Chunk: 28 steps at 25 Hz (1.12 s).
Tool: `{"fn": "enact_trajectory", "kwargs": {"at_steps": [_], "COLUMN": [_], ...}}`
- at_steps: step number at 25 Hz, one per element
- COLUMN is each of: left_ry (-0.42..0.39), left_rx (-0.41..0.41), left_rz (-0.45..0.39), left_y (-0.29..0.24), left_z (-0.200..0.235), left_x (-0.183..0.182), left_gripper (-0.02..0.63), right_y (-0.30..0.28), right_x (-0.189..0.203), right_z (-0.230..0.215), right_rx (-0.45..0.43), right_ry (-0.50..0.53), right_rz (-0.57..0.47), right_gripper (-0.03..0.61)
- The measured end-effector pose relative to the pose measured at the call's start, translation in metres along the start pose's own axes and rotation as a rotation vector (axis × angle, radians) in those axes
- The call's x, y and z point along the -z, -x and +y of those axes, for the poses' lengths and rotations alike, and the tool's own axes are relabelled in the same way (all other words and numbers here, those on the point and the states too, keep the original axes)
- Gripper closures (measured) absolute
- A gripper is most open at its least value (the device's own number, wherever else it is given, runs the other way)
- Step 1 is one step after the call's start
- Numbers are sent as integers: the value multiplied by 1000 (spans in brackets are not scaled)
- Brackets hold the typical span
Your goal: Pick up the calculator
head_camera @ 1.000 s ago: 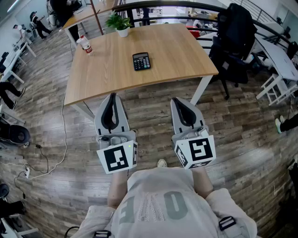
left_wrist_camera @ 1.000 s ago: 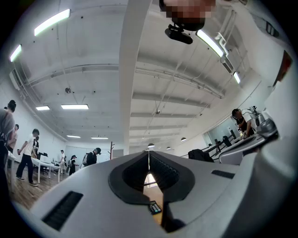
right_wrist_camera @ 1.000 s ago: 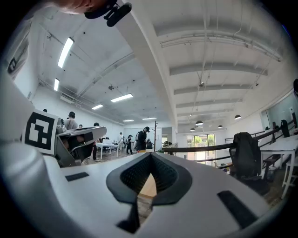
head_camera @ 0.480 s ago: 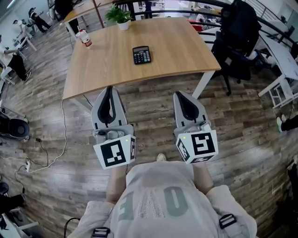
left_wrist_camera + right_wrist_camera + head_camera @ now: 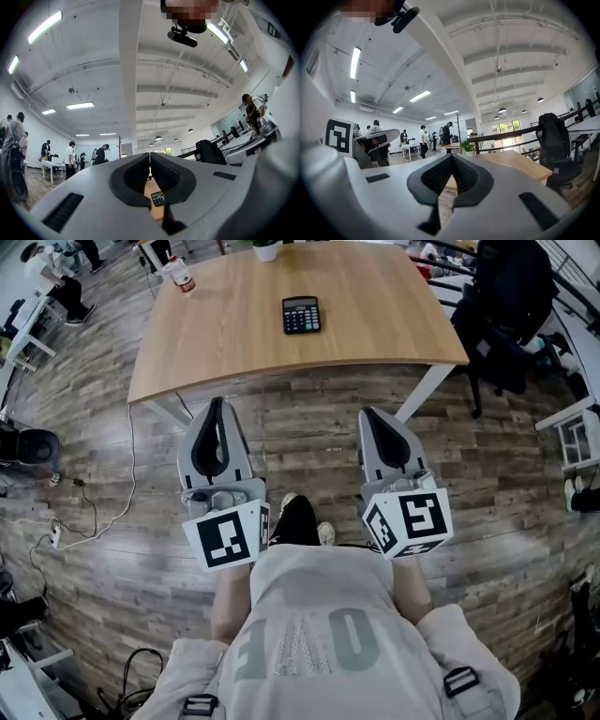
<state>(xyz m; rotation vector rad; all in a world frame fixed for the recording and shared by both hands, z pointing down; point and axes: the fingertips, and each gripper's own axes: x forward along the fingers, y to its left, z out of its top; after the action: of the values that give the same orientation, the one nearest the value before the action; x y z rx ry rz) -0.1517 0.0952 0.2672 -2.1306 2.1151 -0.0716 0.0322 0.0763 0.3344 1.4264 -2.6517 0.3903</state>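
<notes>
A black calculator (image 5: pixel 301 315) lies flat on the wooden table (image 5: pixel 225 343), near the middle. My left gripper (image 5: pixel 217 402) and right gripper (image 5: pixel 367 412) hang side by side above the floor, short of the table's near edge, both pointing toward it. Each is shut with nothing held. In the left gripper view the calculator (image 5: pixel 158 198) shows small and far off through the hollow below the closed tips of the left gripper (image 5: pixel 150 154). The right gripper (image 5: pixel 452 156) looks over the table (image 5: pixel 511 164), with the calculator out of sight there.
A bottle (image 5: pixel 181 276) stands at the table's far left and a white plant pot (image 5: pixel 265 249) at its far edge. A black chair draped with a jacket (image 5: pixel 511 306) stands right of the table. Cables (image 5: pixel 94 512) trail on the floor at left. People stand in the background.
The table and calculator have slid toward the top of the head view. Both grippers sit a little lower, still shut. A dark shoe now shows between them.
</notes>
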Motion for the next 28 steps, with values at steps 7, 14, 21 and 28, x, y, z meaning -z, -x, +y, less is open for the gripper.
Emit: {"fn": "enact_trajectory", "kwargs": {"at_steps": [7, 14, 21, 28], "left_ry": [21, 40, 51, 79], "left_rx": [11, 57, 98, 100], "left_rz": [2, -152, -195, -170], "left_y": [-36, 22, 14, -74], "left_z": [12, -18, -26, 13], "left_x": [30, -14, -33, -10], "left_gripper": [601, 601, 601, 601], "right_y": [-27, 60, 64, -29], "right_x": [10, -11, -43, -55], "right_z": [-16, -1, 5, -6], "right_rx": [28, 84, 84, 77], "right_ry": [5, 81, 111, 106], "right_rz": [-4, -131, -192, -148], "right_gripper": [560, 560, 560, 560]}}
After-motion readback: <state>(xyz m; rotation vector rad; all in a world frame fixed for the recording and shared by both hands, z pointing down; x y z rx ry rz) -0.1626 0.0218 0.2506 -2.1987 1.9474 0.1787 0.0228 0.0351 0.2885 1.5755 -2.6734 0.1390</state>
